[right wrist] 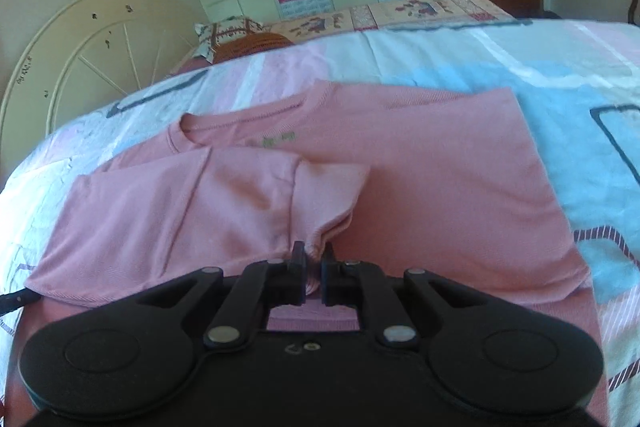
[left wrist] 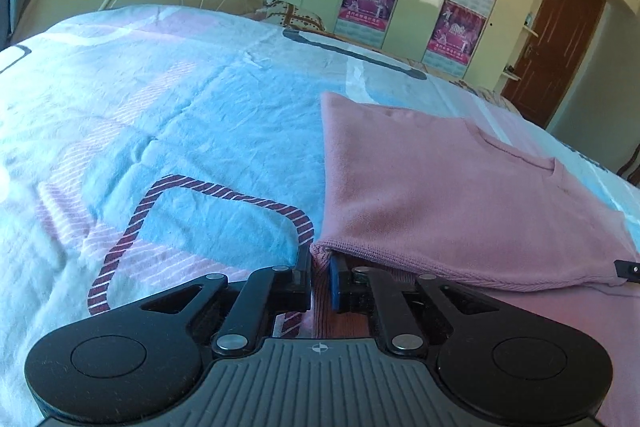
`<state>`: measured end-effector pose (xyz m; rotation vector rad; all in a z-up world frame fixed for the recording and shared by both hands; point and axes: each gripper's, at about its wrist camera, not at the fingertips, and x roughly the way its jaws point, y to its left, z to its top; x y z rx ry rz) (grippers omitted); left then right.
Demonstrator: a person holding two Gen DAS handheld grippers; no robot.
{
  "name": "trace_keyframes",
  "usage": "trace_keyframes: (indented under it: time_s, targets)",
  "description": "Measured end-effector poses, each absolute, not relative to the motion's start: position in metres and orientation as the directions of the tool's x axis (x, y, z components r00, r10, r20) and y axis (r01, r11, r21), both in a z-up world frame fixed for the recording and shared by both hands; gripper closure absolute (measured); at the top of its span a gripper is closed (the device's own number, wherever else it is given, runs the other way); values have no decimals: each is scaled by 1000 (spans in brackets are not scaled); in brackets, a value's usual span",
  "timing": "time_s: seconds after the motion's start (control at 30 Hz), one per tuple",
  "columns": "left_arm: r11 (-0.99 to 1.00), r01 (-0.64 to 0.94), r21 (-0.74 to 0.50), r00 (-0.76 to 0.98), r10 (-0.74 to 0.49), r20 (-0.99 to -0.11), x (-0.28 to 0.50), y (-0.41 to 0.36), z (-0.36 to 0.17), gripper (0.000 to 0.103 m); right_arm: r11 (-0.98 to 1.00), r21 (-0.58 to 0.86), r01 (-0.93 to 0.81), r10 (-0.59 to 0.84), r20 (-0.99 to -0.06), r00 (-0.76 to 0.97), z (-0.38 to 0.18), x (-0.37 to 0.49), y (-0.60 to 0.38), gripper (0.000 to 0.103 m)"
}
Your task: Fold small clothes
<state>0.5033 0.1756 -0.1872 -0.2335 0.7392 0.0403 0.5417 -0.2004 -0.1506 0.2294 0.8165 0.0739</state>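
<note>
The pink shirt [right wrist: 400, 187] lies flat on the bed [left wrist: 180, 131], a sleeve already folded in. The left gripper [left wrist: 320, 267] has its fingers clamped on the hem corner; the right gripper [right wrist: 314, 259] pinches a bunched fold just ahead of its fingers. Risk here: that thin bite slips, or one side lifts faster and drags the shirt crooked across the blanket.
</note>
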Motion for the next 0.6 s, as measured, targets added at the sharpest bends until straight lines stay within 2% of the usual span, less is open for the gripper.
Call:
trace_keyframes:
  time_s: [0.03, 0.1, 0.13, 0.17, 0.2, 0.23, 0.33, 0.47, 0.53, 0.6]
  targets:
    - [978, -107, -179, 738, -42, -673, 502, 174, -186, 95, 968, 250, 33, 160, -709, 686, -152, 540, -203, 94]
    - [982, -86, -167, 737, -50, -674, 497, 175, -184, 93, 964, 261, 49, 153, -696, 702, -147, 534, -207, 80]
    - [982, -87, -169, 733, -52, -678, 493, 178, -181, 89, 963, 263, 60, 142, -683, 717, -143, 529, -211, 69]
    - [983, -99, -152, 738, -29, -674, 487, 180, -176, 74, 963, 261, 71, 126, -665, 736, -138, 524, -215, 66]
    - [988, -108, -112, 758, 9, -652, 478, 180, -169, 64, 962, 258, 85, 104, -640, 761, -130, 518, -219, 66]
    - [992, -104, -78, 776, 32, -630, 472, 177, -162, 64, 963, 256, 91, 92, -622, 777, -124, 514, -223, 68]
    - [995, -44, -92, 803, -20, -596, 477, 162, -149, 64, 976, 217, 28, 111, -600, 792, -113, 518, -217, 72]
    - [994, 23, -105, 775, -84, -626, 508, 132, -164, 64, 976, 209, -61, 187, -660, 728, -130, 539, -187, 81]
    - [997, -1, -78, 739, -52, -672, 517, 130, -181, 65, 982, 173, -75, 177, -708, 684, -143, 543, -176, 84]
    - [994, 14, -105, 757, -79, -648, 512, 138, -185, 65, 989, 122, -82, 145, -724, 674, -153, 539, -174, 85]
